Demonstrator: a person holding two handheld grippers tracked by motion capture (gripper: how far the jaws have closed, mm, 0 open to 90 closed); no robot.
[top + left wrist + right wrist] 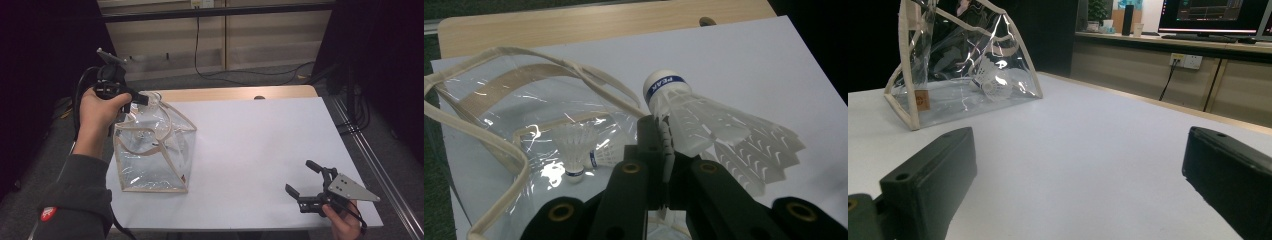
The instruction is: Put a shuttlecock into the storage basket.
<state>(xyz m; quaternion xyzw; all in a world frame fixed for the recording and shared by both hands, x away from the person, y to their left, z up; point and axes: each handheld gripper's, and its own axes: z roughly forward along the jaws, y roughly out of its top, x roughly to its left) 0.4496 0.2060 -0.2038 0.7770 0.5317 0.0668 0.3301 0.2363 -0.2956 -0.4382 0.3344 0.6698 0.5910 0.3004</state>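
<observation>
Risk centres on the left gripper [141, 98], whose jaws we find clamped tight on a white shuttlecock [704, 122], pinching it by the feather skirt rather than the cork, over the far rim of the clear bag [150, 150] at about ten o'clock on the table [260, 150]. We judge that grip precarious: feathers may crush or slip, and the shuttlecock, lying tilted with its cork pointing away, could swing as it is released. In the left gripper view it sits towards the two o'clock side of the bag's mouth, partly over bare table, so a release here could drop it outside. The loose handles [499, 145] drape across the opening and could deflect or snag it. Another shuttlecock [574, 150] already stands inside; a hard drop may knock it over. The soft bag stands unsupported and could fold under contact. The right gripper [306, 181], jaws wide apart and holding nothing, rests at five o'clock, well apart from the bag, so it offers no steadying.
</observation>
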